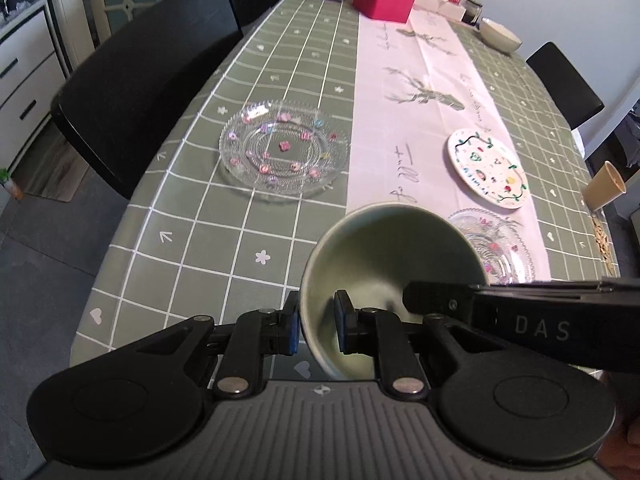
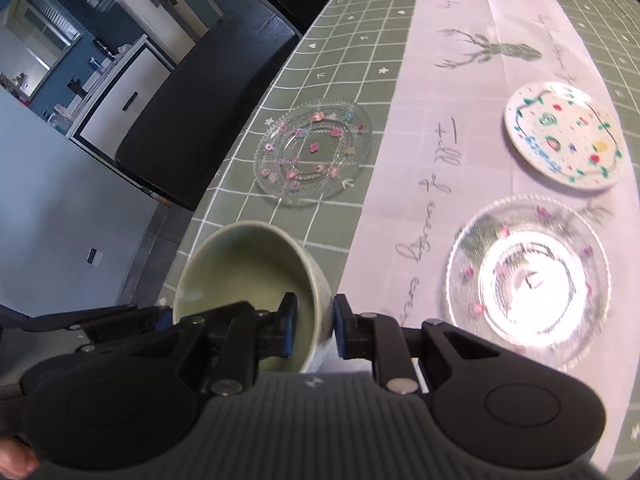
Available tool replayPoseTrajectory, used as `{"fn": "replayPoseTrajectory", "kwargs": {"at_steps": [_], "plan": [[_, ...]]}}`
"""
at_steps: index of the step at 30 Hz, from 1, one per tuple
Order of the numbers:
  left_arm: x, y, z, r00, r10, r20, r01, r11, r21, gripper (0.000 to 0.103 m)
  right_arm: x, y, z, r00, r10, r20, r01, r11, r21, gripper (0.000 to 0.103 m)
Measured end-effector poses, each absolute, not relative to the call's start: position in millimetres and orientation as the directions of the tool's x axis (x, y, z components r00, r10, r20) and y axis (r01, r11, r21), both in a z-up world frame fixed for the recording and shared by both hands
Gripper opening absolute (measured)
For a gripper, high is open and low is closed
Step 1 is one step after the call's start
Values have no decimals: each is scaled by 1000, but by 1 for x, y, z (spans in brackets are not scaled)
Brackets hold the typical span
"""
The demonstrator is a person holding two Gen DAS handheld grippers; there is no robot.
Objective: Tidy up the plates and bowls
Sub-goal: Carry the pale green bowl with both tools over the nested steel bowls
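Two grippers clamp one green bowl [image 1: 384, 264] above the near table [image 1: 192, 240] edge.

The left gripper [image 1: 317, 326] has its fingers narrow on the bowl's left wall, one pad inside and one outside; the right gripper [image 2: 314, 330] pinches the opposite wall the same way. The bowl hangs tilted, clear of the cloth. On the table lie a clear flowered glass plate [image 1: 284, 146], a second glass plate [image 2: 528, 280] and a painted white plate [image 1: 488, 168].
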State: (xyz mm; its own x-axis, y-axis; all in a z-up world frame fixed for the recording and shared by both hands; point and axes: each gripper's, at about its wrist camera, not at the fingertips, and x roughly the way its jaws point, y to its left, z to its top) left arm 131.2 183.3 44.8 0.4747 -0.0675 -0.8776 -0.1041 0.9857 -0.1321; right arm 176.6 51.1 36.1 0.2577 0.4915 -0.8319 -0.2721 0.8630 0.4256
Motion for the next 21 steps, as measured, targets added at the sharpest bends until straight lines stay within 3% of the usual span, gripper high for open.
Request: {"fn": "replayPoseTrajectory", "kwargs": {"at_steps": [11,21], "plan": [[101,166,68,501,-131,-855,-25,986,-166,19,136,26,67,252,486,-837,-254,868,427,18],[79,133,53,408,-214,-887,104,977,-188,19,108,-11,50,195,458,-868,-177,886,428,18]]}}
